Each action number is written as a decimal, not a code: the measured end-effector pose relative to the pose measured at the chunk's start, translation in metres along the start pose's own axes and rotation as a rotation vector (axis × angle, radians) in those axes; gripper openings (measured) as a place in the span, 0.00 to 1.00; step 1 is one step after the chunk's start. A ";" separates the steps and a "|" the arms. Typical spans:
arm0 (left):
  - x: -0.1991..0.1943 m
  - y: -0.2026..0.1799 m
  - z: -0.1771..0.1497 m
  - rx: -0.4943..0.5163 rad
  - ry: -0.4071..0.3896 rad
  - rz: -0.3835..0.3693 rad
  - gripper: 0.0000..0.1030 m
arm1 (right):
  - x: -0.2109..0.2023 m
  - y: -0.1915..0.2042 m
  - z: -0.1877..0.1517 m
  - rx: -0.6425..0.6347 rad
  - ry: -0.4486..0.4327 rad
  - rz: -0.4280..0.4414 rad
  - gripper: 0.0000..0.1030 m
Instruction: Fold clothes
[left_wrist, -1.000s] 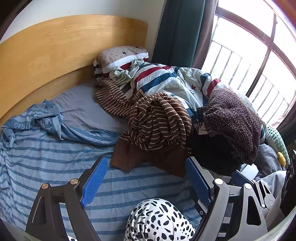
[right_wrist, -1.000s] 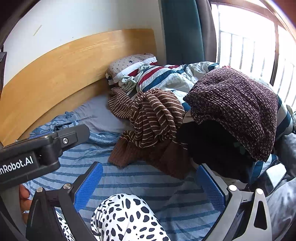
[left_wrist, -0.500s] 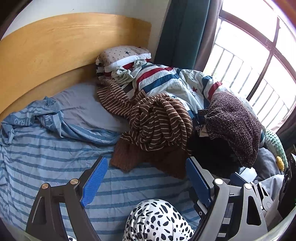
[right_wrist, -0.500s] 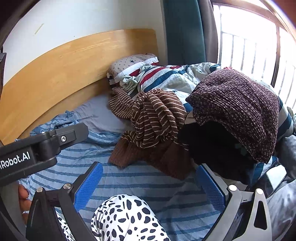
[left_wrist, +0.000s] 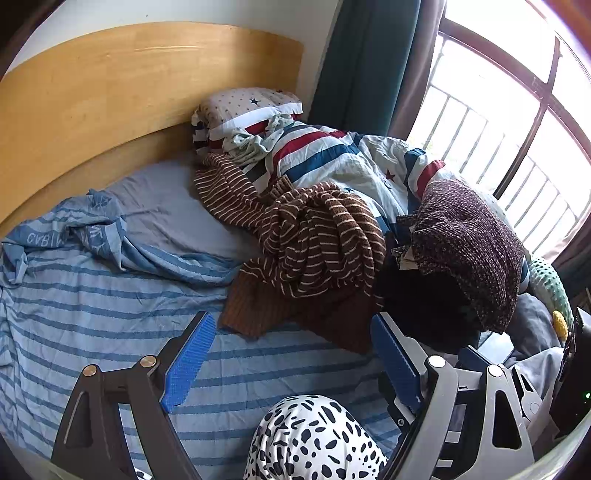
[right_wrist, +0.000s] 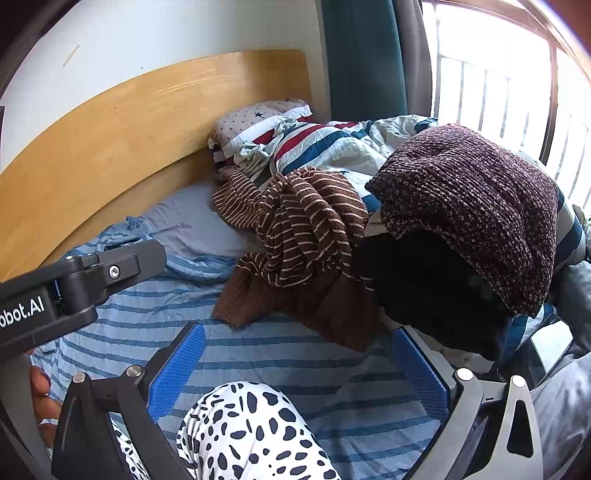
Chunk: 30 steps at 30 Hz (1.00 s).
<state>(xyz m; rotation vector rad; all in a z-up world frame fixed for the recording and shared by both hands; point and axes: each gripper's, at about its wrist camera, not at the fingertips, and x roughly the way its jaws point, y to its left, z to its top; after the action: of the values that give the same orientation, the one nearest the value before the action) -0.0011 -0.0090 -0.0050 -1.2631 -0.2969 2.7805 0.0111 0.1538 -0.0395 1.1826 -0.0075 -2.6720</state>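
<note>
A crumpled brown sweater with thin cream stripes lies in a heap on the blue striped sheet; it also shows in the right wrist view. To its right a dark maroon speckled knit drapes over a black garment; both show in the right wrist view, the knit above the black garment. My left gripper is open and empty, just short of the sweater's hem. My right gripper is open and empty, also just short of the hem.
A wooden headboard runs along the back. A star-print pillow and a red, white and blue striped duvet lie behind the clothes. A window with bars is at right. A spotted knee is below the grippers.
Both views have shifted slightly; the clothes pile sits a little lower and closer in frame. Nothing was grasped or moved on the bed.
</note>
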 end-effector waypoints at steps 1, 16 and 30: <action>0.000 0.000 0.000 -0.001 0.001 0.000 0.84 | 0.000 0.000 0.000 0.000 0.002 0.000 1.00; 0.006 0.002 0.002 -0.014 0.008 -0.010 0.84 | 0.005 -0.006 0.002 0.019 0.009 -0.016 1.00; 0.036 0.014 0.016 -0.048 0.052 0.009 0.84 | 0.033 -0.001 0.003 0.014 0.063 -0.016 1.00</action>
<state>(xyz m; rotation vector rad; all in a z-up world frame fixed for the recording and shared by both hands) -0.0367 -0.0202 -0.0239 -1.3475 -0.3569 2.7589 -0.0134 0.1479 -0.0618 1.2755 -0.0073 -2.6514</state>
